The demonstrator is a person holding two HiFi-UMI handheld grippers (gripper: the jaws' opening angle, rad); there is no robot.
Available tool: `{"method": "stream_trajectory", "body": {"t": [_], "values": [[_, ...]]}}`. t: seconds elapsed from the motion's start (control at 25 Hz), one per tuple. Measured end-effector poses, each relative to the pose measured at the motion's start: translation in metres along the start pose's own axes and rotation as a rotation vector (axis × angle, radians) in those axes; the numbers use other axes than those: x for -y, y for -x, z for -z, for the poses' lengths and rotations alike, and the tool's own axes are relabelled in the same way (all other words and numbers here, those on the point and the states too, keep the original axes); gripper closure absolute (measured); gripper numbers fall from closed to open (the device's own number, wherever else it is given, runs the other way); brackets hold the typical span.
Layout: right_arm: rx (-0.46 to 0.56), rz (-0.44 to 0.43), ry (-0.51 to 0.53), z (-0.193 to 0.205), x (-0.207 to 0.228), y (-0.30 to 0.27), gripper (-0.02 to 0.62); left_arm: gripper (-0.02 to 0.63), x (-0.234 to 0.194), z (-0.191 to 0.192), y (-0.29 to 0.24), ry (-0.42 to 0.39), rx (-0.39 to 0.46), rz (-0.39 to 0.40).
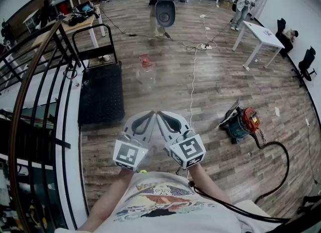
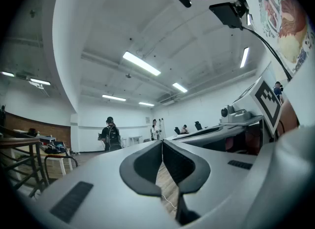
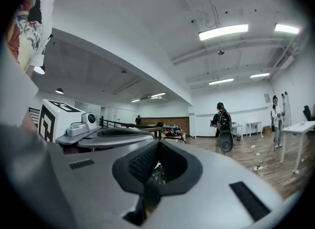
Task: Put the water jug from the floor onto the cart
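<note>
The water jug (image 1: 145, 75) stands on the floor (image 1: 215, 96) well ahead of me, just right of the cart (image 1: 100, 96), clear with a red cap, I think. My left fingers (image 1: 142, 125) and right fingers (image 1: 174, 125) are pressed together, holding nothing. The reach hasn't begun; next I must approach, spread the fingers and grip the jug.

Water jug (image 1: 146, 75), ahead of left hand-held gripper (image 1: 150, 112): clear body faint, lower outline unreadable. Right hand-held gripper (image 3: 158, 145): dark speckled patch just beyond closed jaws blurred, unidentifiable. Distant people (image 1: 244, 1) far ahead: too small for detail.
</note>
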State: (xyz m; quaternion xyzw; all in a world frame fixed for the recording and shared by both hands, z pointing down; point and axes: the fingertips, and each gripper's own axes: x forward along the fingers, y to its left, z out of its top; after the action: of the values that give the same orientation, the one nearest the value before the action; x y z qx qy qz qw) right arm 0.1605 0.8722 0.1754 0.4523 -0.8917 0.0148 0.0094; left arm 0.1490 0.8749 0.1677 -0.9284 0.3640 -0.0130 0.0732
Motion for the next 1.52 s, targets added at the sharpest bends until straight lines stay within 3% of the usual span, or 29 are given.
{"method": "stream_trajectory", "body": {"t": [0.32,0.76,1.08,1.52], "values": [[0.013,0.039,-0.027,0.002,-0.018,-0.021,0.577,0.594,-0.024,0.002,0.015,0.017,0.022,0.007],[-0.006,0.107,-0.034,0.008,-0.033,-0.059,0.577,0.594,-0.062,0.016,0.027,0.0,-0.025,0.053],[-0.023,0.122,0.002,0.007,-0.044,-0.094,0.577,0.594,-0.098,0.021,0.034,0.028,-0.006,0.052],[-0.049,0.064,0.002,0.02,0.004,-0.143,0.577,0.592,-0.138,0.045,-0.018,0.038,-0.051,-0.03]]}}
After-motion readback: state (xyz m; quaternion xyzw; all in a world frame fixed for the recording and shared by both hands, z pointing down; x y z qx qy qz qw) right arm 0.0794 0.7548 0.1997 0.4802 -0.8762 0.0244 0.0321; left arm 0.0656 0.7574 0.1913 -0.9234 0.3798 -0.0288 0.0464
